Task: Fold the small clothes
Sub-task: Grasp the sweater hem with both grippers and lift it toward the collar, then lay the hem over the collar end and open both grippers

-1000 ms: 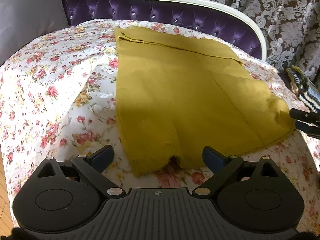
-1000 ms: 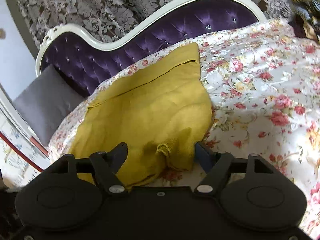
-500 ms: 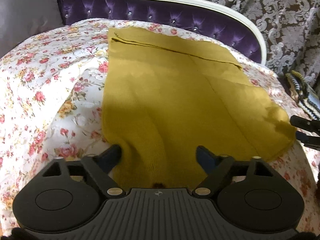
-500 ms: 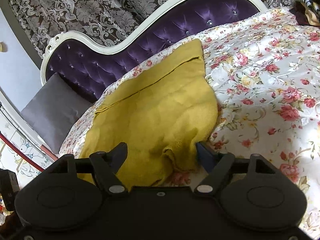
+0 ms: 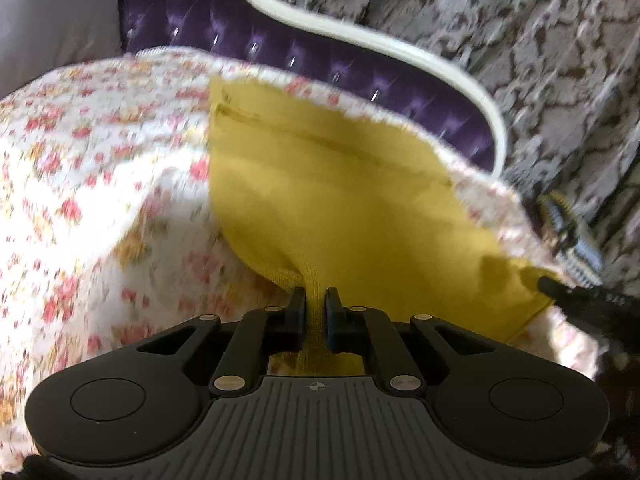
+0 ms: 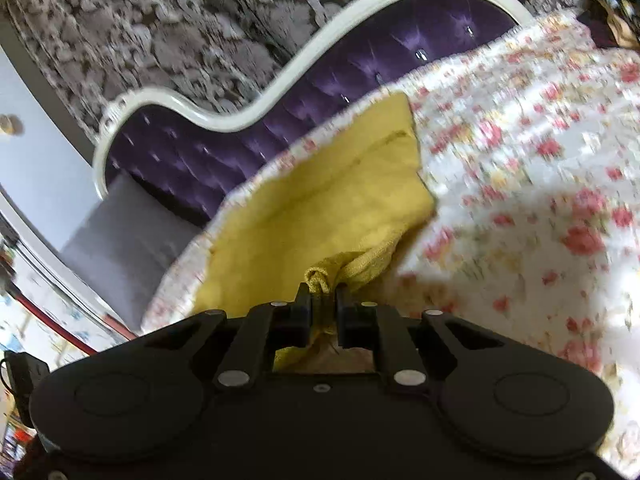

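Note:
A mustard-yellow knitted garment lies on a floral bedspread. My left gripper is shut on its near ribbed hem, which rises in a pinched ridge between the fingers. In the right wrist view the same garment spreads away from my right gripper, whose jaws are closing with a bunched corner of the hem pressed between the pads. That right gripper's dark fingers also show at the garment's right corner in the left wrist view. Both views are motion-blurred.
A purple tufted headboard with a white frame curves behind the bed, against grey patterned drapery. A grey pillow lies at the left end. A striped cloth sits at the right edge.
Both grippers went from wide open to closed on the garment's near hem. The left one has lifted, pulling the cloth up into a ridge and narrowing its near edge.

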Tool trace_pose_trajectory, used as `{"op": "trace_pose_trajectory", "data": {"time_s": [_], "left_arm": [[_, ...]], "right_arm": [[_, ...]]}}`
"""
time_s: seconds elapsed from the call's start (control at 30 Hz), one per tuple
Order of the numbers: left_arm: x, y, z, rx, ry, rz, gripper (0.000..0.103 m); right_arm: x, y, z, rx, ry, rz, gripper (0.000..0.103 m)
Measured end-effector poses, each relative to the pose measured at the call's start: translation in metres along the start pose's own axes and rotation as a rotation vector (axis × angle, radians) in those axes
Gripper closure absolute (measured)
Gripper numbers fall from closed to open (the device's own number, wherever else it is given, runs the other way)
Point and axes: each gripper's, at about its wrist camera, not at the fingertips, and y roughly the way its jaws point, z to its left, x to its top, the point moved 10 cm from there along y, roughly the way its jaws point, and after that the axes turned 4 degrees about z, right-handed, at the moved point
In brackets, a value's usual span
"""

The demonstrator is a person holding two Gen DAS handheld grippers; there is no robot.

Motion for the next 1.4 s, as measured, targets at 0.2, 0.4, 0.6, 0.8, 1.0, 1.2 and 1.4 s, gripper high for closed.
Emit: {"op": "trace_pose_trajectory", "data": {"time_s": [0.2, 0.4, 0.6, 0.8, 1.0, 1.2, 1.4], "left_arm": [[0.057, -0.006, -0.004, -0.066, -0.005, -0.088, 0.094], [0.122, 0.016, 0.01, -0.084, 0.013, -0.146, 0.094], [0.189, 0.063, 0.018, -0.071, 0.022, -0.155, 0.094], [0.221, 0.13, 0.046, -0.041, -0.027, -0.098, 0.094], [0.223, 0.187, 0.076, 0.001, -0.086, -0.023, 0.093], [0.234, 0.206, 0.095, 0.013, -0.135, -0.046, 0.051], [0.25, 0.173, 0.097, 0.091, -0.066, -0.155, 0.015]], "right_arm": [[0.047, 0.009, 0.012, 0.068, 0.001, -0.057, 0.083], [0.112, 0.045, 0.019, 0.09, -0.06, -0.093, 0.083], [0.178, 0.106, 0.014, 0.073, -0.096, -0.109, 0.083], [0.21, 0.18, -0.007, 0.007, -0.092, -0.061, 0.083], [0.212, 0.24, -0.032, -0.068, -0.096, 0.026, 0.083], [0.211, 0.258, -0.044, -0.085, -0.119, 0.041, 0.052], [0.227, 0.226, -0.025, -0.061, -0.189, -0.084, 0.008]]}}
